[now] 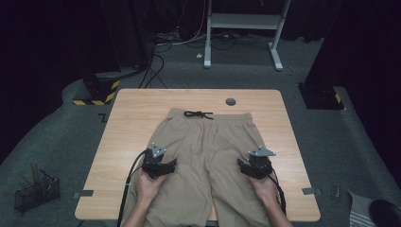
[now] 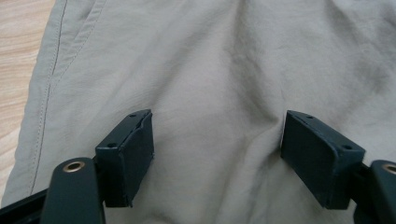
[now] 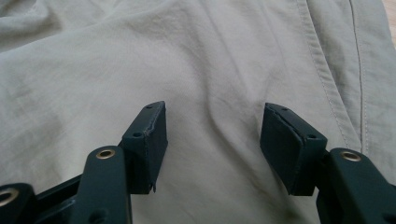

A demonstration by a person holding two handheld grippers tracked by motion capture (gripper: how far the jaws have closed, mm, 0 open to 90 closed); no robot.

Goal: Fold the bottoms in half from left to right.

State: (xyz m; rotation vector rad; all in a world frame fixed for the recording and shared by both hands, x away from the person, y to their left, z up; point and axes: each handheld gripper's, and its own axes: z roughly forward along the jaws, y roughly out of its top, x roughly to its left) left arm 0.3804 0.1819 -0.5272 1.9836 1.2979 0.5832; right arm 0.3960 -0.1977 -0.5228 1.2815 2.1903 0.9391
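The tan shorts (image 1: 208,161) lay flat in the middle of the wood table (image 1: 132,109), waist w/ black string (image 1: 198,114) at the far end. Left gripper (image 1: 166,166) sat on the left leg & right gripper (image 1: 246,166) on the right leg, both w/ jaws apart, cloth under them but not pinched. A small wire basket (image 1: 37,193) stood on the floor at left w/ some sticks in it; can't tell what they were.

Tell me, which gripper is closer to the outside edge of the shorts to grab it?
Probably the right gripper. Its own view shows the side seam of the shorts just beside its open jaws. The left gripper, also open, sits farther from its seam.
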